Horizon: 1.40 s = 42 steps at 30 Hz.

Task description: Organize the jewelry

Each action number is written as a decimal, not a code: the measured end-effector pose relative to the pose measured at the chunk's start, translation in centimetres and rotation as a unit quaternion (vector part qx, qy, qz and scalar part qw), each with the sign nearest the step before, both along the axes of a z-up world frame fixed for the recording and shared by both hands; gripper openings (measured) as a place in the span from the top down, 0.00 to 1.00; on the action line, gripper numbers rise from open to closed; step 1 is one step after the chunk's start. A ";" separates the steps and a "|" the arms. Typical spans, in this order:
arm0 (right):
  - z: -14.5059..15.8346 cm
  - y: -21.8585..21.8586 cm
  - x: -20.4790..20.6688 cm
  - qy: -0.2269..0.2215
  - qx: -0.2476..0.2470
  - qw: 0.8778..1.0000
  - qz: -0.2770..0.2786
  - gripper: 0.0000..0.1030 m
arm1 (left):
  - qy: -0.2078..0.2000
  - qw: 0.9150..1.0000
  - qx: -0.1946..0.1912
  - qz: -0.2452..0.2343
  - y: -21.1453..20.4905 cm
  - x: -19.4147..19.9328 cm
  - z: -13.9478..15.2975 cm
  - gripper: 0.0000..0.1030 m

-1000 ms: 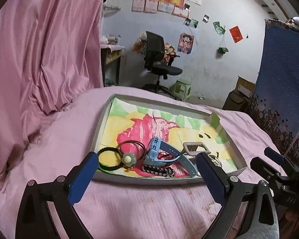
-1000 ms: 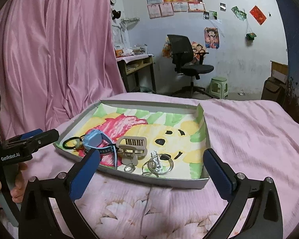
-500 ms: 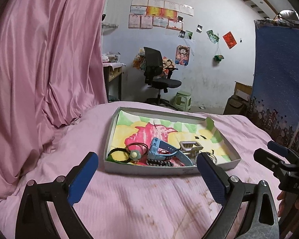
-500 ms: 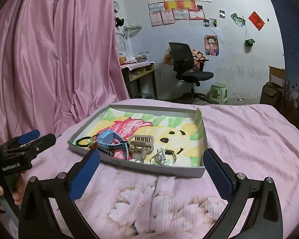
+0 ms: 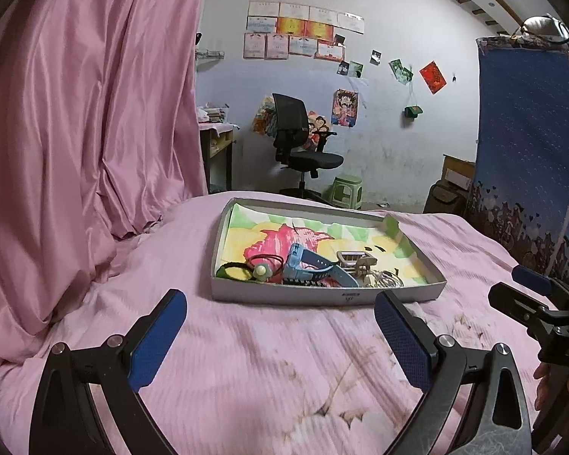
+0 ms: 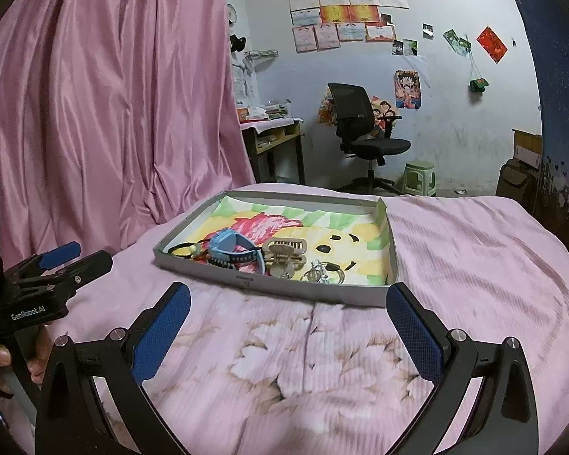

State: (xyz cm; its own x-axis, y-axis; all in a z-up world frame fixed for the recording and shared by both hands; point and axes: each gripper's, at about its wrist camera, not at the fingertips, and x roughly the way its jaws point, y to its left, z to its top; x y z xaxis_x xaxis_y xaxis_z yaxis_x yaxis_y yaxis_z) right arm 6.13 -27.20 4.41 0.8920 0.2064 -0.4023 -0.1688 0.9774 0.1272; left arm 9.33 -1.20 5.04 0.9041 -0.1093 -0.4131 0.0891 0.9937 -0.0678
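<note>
A: What's in the tray (image 5: pixel 322 297)?

B: It's a shallow grey cardboard one on my pink bedspread (image 5: pixel 246 360), lined with a crayon-coloured drawing (image 6: pixel 341 233). All the jewelry is crowded along its near edge: a black ring-shaped band (image 5: pixel 233 270), a thin dark hair tie with a pale bead (image 5: pixel 261 271), a blue watch (image 5: pixel 303 263), a beige claw clip (image 6: pixel 284 252), and silver hoops (image 6: pixel 322 275) toward the right.

A: And the far half?

B: Just the paper lining.

A: Are you holding anything?

B: No. My left tongs (image 5: pixel 280 335) and right tongs (image 6: pixel 288 328) both hang spread wide and empty over the bedspread, short of the tray.
</note>
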 end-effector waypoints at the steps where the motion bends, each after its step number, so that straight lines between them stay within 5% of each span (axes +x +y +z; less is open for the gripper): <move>1: 0.0 0.0 -0.3 -0.001 0.001 1.000 0.000 0.01 | -0.002 1.000 0.002 0.000 0.0 -0.4 -0.1 0.03; 21: -1.8 1.7 -6.7 -0.030 -0.001 0.999 -0.015 0.01 | -0.027 0.999 0.014 0.011 0.5 -6.0 -1.3 0.03; 42: -3.4 1.8 -7.7 -0.024 -0.014 0.999 -0.035 0.01 | -0.026 0.999 0.022 0.026 0.8 -8.9 -3.3 0.02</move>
